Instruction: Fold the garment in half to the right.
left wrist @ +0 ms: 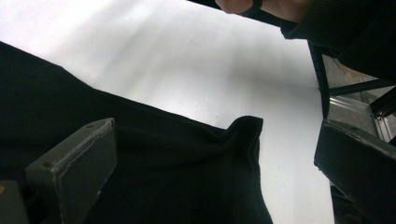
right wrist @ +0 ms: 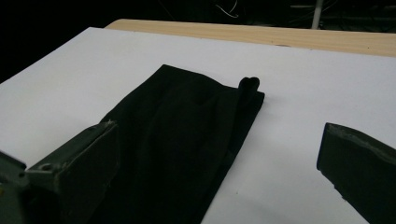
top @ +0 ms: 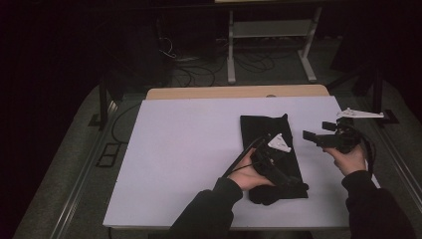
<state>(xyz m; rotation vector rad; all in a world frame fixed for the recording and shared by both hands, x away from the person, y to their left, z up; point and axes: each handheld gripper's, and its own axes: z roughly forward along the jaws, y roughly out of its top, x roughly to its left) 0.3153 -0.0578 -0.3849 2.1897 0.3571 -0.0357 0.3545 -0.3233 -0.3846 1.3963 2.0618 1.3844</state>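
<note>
Black folded cloth lies flat on the white tabletop, under the left gripper, whose jaws stand wide apart and grip nothing. Right gripper, just beside the cloth's edge, also has its jaws spread and empty.

The room was dark beyond the white table with its wooden far edge, where a pale metal stand stood among loose cables on grey floor.
</note>
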